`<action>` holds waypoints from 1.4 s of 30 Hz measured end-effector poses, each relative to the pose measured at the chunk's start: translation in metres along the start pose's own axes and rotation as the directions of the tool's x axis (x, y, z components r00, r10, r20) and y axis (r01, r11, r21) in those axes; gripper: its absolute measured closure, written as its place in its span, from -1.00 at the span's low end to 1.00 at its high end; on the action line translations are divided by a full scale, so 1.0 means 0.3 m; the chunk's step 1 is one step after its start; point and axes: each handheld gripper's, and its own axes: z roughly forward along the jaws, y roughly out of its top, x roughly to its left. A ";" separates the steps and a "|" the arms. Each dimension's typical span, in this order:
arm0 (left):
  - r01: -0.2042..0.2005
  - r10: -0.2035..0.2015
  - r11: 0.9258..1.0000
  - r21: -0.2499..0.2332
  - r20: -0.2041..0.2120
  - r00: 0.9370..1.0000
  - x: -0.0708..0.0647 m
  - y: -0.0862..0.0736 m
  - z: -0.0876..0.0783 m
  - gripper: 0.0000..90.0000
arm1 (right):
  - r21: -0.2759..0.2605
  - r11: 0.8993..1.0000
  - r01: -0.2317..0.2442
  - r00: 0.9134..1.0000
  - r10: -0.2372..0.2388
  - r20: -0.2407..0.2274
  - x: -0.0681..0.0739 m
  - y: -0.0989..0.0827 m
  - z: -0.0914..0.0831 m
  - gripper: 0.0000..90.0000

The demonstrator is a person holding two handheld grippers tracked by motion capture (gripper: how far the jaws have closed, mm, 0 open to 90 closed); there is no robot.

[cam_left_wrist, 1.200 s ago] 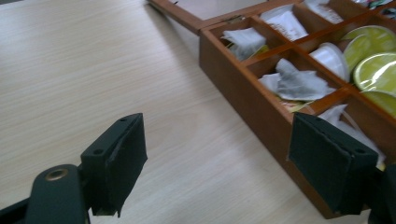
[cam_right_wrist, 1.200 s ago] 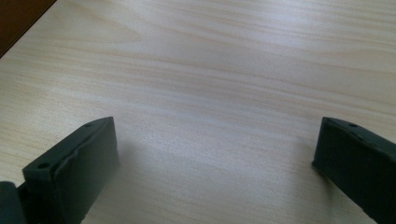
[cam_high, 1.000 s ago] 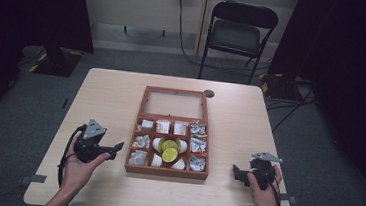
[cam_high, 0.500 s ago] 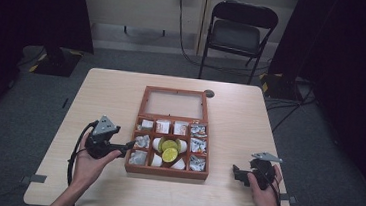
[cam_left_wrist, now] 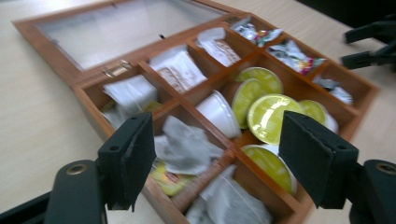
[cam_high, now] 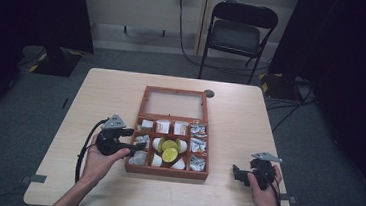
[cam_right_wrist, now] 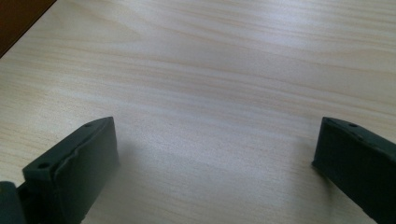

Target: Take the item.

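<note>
Left gripper [cam_left_wrist: 217,163] at the box [cam_high: 166,171], jaws just been narrowing but nothing gripped yet; tea bag [cam_left_wrist: 187,147] dead ahead. Next: dip in, pinch it

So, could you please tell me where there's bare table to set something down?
Bare wood lies between the wooden box and the table's left edge, and between the box and the right gripper. The box's compartments are crowded, and the left gripper hovers at its near-left corner.
</note>
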 end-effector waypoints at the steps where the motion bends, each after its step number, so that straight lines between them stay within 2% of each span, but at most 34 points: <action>1: -0.004 0.004 1.000 0.005 -0.003 1.000 0.000 0.003 0.005 -0.40 | 0.000 1.000 0.000 1.000 0.000 0.000 0.000 0.000 0.000 -1.00; 2: 0.005 -0.005 1.000 0.007 0.003 1.000 0.000 0.005 0.011 -0.40 | 0.000 1.000 0.000 1.000 0.000 0.000 0.000 0.000 0.000 -1.00; 5: -0.006 0.005 1.000 0.021 0.013 1.000 -0.001 0.012 0.022 -0.40 | 0.000 1.000 0.000 1.000 0.000 0.000 0.000 0.000 0.000 -1.00; 10: -0.037 0.036 0.999 0.031 0.027 0.999 -0.023 0.041 0.042 -0.40 | 0.000 1.000 0.000 1.000 0.000 0.000 0.000 0.000 0.000 -1.00; 11: -0.037 0.036 0.999 0.031 0.027 0.999 -0.023 0.041 0.042 -0.39 | 0.000 1.000 0.000 1.000 0.000 0.000 0.000 0.000 0.000 -1.00; 12: -0.031 0.029 0.999 0.026 0.053 0.998 -0.031 0.046 0.050 -0.37 | 0.000 1.000 0.000 1.000 0.000 0.000 0.000 0.000 0.000 -1.00; 22: -0.043 0.039 0.998 0.047 0.093 0.995 -0.061 0.058 0.095 -0.35 | 0.000 1.000 0.001 1.000 -0.001 0.000 0.000 0.000 0.000 -1.00; 25: -0.054 0.048 0.997 0.061 0.092 0.995 -0.065 0.062 0.104 -0.35 | 0.000 1.000 0.000 1.000 0.000 0.000 0.000 0.000 0.000 -1.00; 27: -0.067 0.058 0.995 0.069 0.116 0.992 -0.076 0.074 0.115 -0.34 | 0.000 1.000 0.000 1.000 0.000 0.000 0.000 0.000 0.000 -1.00; 29: -0.074 0.065 0.995 0.069 0.116 0.991 -0.083 0.079 0.118 -0.34 | 0.000 1.000 0.000 1.000 0.000 0.000 0.000 0.000 0.000 -1.00; 30: -0.094 0.085 0.993 0.067 0.128 0.988 -0.097 0.090 0.126 -0.34 | 0.000 1.000 0.000 1.000 0.000 0.000 0.000 0.000 0.000 -1.00; 33: -0.104 0.096 0.993 0.054 0.132 0.987 -0.111 0.096 0.134 -0.37 | 0.000 1.000 0.000 1.000 0.000 0.000 0.000 0.000 0.000 -1.00; 34: -0.103 0.094 0.993 0.056 0.154 0.984 -0.121 0.098 0.147 -0.37 | 0.000 1.000 0.000 1.000 0.000 0.000 0.000 0.000 0.000 -1.00; 39: -0.119 0.102 0.989 0.086 0.178 0.979 -0.137 0.094 0.176 -0.36 | 0.000 1.000 0.001 1.000 -0.001 0.000 0.000 0.000 0.000 -1.00; 42: -0.125 0.099 0.985 0.120 0.199 0.975 -0.144 0.092 0.209 -0.35 | 0.000 1.000 0.000 1.000 0.000 0.000 0.000 0.000 0.000 -1.00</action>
